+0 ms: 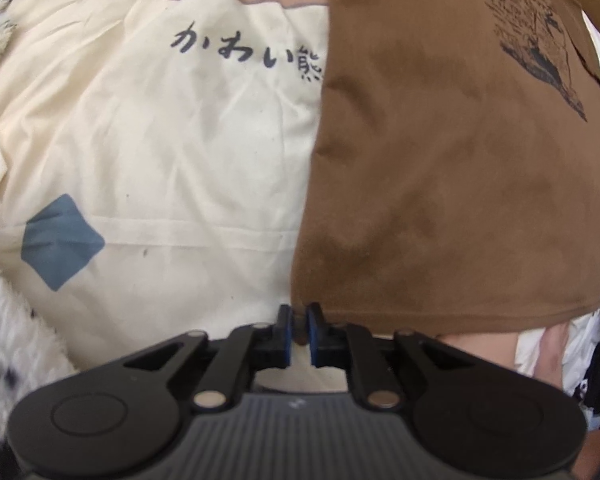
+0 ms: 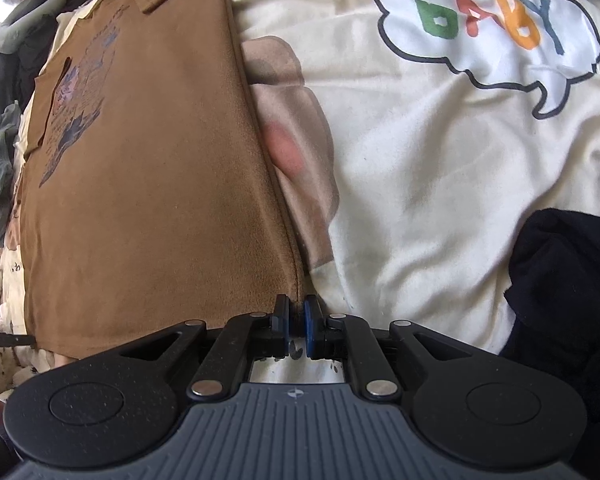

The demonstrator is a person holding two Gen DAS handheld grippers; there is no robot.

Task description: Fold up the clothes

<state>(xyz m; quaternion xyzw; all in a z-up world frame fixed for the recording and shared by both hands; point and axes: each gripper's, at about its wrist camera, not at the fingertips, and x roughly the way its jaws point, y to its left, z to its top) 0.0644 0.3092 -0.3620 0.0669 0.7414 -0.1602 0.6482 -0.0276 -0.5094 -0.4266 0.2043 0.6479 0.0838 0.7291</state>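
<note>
A brown shirt (image 1: 440,184) with a dark print lies flat on a cream bedspread (image 1: 180,152). Its near hem runs just beyond my fingers. In the left wrist view the left gripper (image 1: 300,322) sits at the shirt's near left corner. Its blue pads stand a narrow gap apart, with a bit of brown cloth loose between them. In the right wrist view the brown shirt (image 2: 148,184) fills the left half. The right gripper (image 2: 297,320) is at the shirt's near right corner. Its pads are slightly parted around the hem edge, and the bedspread (image 2: 420,184) shows through the gap.
A fluffy white spotted cloth (image 1: 8,340) lies at the left of the left wrist view. Dark navy clothing (image 2: 568,280) is heaped at the right. Grey-green garments (image 2: 0,168) and other clothes sit beyond the shirt's far edge. The other gripper's tip (image 2: 4,340) shows at the left.
</note>
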